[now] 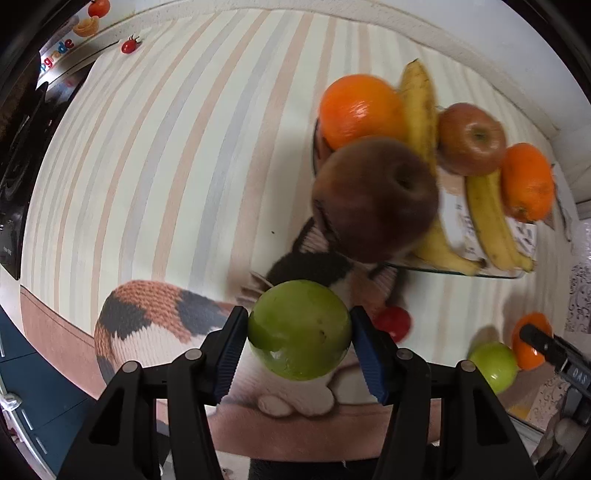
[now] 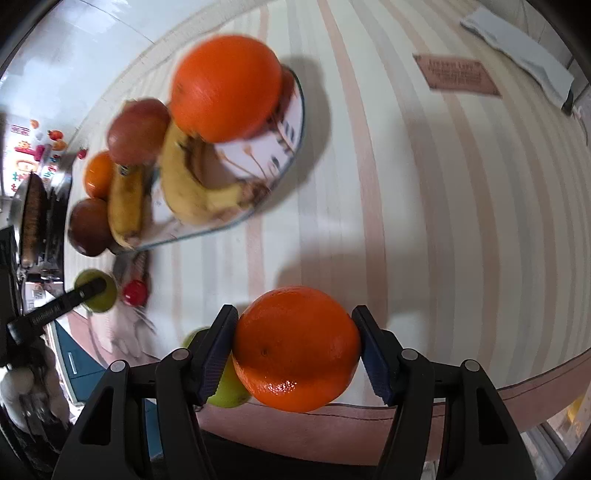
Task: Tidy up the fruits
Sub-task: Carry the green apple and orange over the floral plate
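My left gripper (image 1: 299,332) is shut on a green apple (image 1: 299,334) and holds it above the striped tablecloth, just in front of the fruit plate (image 1: 454,210). The plate carries oranges (image 1: 360,109), red apples (image 1: 375,199) and bananas (image 1: 487,218). My right gripper (image 2: 295,347) is shut on an orange (image 2: 295,349) near the table's front edge; it also shows at the right of the left wrist view (image 1: 532,345). A second green apple (image 1: 493,365) lies on the cloth beside it, partly hidden in the right wrist view (image 2: 227,391).
A small red tomato-like fruit (image 1: 393,323) lies on the cloth near the plate's front. The cloth has a printed cat (image 1: 155,317). A brown card (image 2: 456,75) and a white folded cloth (image 2: 517,61) lie far right. A fridge with magnets (image 1: 92,26) stands behind.
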Motion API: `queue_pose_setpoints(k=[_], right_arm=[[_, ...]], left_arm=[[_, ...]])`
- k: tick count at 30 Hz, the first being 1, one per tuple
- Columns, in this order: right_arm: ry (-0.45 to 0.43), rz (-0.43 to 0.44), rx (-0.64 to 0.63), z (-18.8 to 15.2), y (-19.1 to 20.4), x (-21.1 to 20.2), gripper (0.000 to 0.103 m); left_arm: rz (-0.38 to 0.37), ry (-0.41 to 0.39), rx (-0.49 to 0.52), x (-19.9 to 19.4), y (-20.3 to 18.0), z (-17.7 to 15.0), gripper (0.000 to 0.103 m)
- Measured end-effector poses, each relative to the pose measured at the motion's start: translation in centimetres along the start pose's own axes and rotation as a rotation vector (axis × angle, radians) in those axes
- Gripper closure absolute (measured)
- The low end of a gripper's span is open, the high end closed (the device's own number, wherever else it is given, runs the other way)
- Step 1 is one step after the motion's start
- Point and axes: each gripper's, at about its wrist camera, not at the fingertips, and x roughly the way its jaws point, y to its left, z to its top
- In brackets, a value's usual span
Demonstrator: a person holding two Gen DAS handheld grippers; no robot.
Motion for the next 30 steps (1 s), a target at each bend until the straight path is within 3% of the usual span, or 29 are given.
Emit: queue_pose_setpoints(k=[7, 13, 20, 24, 30], right_arm=[[-0.053, 0.079, -0.052, 1.0, 2.8, -2.6, 0.037], [-0.094, 0.139, -0.114, 2.5, 6.7, -2.2, 0.037], [-0.114, 0.139, -0.167, 4.2, 10.1, -1.0, 0.037], [-0.117, 0.115, -0.198, 4.7, 11.3, 0.0, 0.037], [-0.127, 0.099, -0.200, 4.9, 11.9, 1.3, 0.037]], left_arm=[[-0.092, -0.072, 0.018, -5.9, -1.2, 0.0, 0.049], [-0.189, -0.100, 0.055, -9.5, -5.3, 3.5, 0.049], [-0.175, -0.023, 0.122, -6.9, -9.3, 7.7, 0.049], [-0.167, 0.040, 0.117, -5.1, -10.2, 8.4, 0.049], [-0.148, 0.064, 0.110, -4.1, -10.3, 8.9, 0.049]])
